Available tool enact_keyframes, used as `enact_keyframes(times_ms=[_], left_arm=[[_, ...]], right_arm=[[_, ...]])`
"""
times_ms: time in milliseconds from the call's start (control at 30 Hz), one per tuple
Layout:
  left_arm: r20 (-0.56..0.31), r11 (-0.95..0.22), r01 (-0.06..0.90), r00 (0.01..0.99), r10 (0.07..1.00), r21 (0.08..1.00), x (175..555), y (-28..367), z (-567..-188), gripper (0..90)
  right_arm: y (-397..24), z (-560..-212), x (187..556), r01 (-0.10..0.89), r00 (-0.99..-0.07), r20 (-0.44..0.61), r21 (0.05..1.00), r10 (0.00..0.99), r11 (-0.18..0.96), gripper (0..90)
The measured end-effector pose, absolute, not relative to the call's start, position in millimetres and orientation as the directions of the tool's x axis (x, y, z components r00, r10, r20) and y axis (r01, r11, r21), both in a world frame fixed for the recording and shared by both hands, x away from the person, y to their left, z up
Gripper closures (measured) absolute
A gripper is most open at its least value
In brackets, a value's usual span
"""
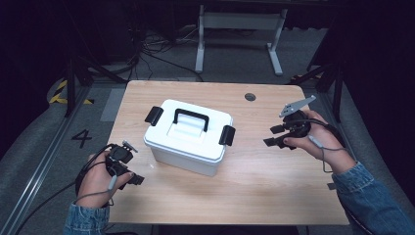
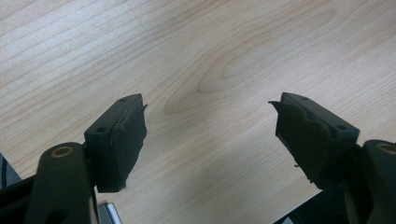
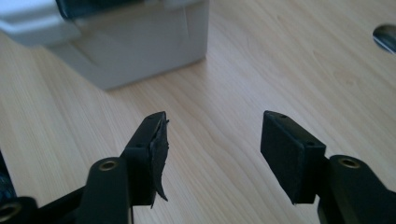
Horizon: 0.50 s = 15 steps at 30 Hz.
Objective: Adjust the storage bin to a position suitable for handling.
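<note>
White lidded storage box (image 1: pixel 188 137), sitting mid-table slightly left of centre, lid down, black carry handle (image 1: pixel 191 117) folded across the top, black latches (image 1: pixel 227 134) at the left and right ends. Looking rigid, hard plastic, likely smooth and a bit slippery on the walls; weight unknowable with the lid shut. Best taking by the handle, or by a latch tab for opening. Right gripper (image 1: pixel 274 135) hovering right of the box, jaws spread wide, pinching nothing. Left gripper (image 1: pixel 135 177) resting near the box's near-left corner, jaws likewise spread and empty over bare wooden table (image 1: pixel 254 186).
</note>
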<state>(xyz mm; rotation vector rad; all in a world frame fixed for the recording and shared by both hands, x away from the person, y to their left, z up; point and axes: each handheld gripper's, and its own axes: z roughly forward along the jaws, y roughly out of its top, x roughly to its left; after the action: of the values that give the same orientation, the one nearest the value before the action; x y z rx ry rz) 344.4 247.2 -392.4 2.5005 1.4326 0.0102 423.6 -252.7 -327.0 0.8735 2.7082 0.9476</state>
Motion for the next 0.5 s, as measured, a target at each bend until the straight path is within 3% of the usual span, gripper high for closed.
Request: enact_keyframes(times_ms=[133,500], left_arm=[[-0.128,-0.472,0.852,0.507,0.853,0.228,345,248,-393,25.1],[-0.132,-0.476,0.835,0.523,0.842,0.275,344,257,-388,25.0]], right_arm=[[-238,-308,426,0.454,-0.836,0.069,0.644,0.545,0.616,44.6],[-197,-285,438,0.412,-0.864,0.039,0.63,0.503,0.658,45.0]])
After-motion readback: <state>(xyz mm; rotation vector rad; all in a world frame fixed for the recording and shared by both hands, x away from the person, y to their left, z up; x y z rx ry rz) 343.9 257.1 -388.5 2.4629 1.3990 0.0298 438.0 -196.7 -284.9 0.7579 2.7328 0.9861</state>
